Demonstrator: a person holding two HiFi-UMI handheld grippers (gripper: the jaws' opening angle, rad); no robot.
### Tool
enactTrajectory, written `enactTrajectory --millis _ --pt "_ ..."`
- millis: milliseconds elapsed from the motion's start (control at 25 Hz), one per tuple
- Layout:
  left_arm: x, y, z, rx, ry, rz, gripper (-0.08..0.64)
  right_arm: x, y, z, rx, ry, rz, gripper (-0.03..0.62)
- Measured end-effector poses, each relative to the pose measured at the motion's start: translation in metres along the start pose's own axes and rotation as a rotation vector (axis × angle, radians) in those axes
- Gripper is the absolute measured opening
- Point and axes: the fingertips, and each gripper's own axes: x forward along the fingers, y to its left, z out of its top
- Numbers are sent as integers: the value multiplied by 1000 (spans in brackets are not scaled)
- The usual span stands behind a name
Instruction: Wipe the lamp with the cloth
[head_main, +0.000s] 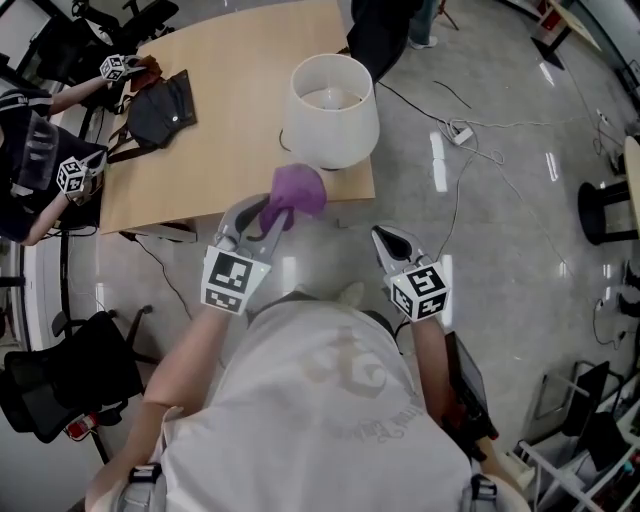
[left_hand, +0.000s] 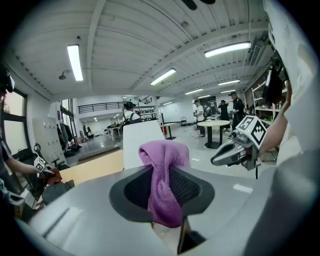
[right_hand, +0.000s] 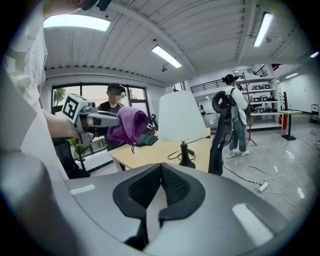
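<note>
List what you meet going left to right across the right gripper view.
left gripper → purple cloth → lamp → standing person → shelves

From your head view, the lamp (head_main: 333, 110) hides its own base beneath the shade. The cloth (head_main: 298, 192) covers the left gripper (head_main: 278, 214) tips.

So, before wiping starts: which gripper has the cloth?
The left gripper, jaws clamped on the purple cloth near the lamp; the right gripper holds nothing, jaws together.
</note>
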Motion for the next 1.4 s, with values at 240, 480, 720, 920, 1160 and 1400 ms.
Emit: enactTrajectory --millis 240,480,720,920,1160,1400 --pt "-20 6 -43 -142 19 20 95 -10 6 30 -13 -59 -22 14" --pt "-28 5 -50 -177 -6 1 95 -25 19 50 -15 -117 -38 14" --pt "-27 1 -52 -173 -16 -9 95 -26 27 47 -24 -119 -47 14" --pt "-22 -1 -56 -181 -13 -13 95 -32 27 50 -31 -136 -61 14" --pt "-18 -5 -56 -184 -7 -26 95 -35 24 51 -30 -142 -70 14" --pt "-9 -12 -57 -169 -2 -67 95 -36 23 48 -25 -147 -87 14"
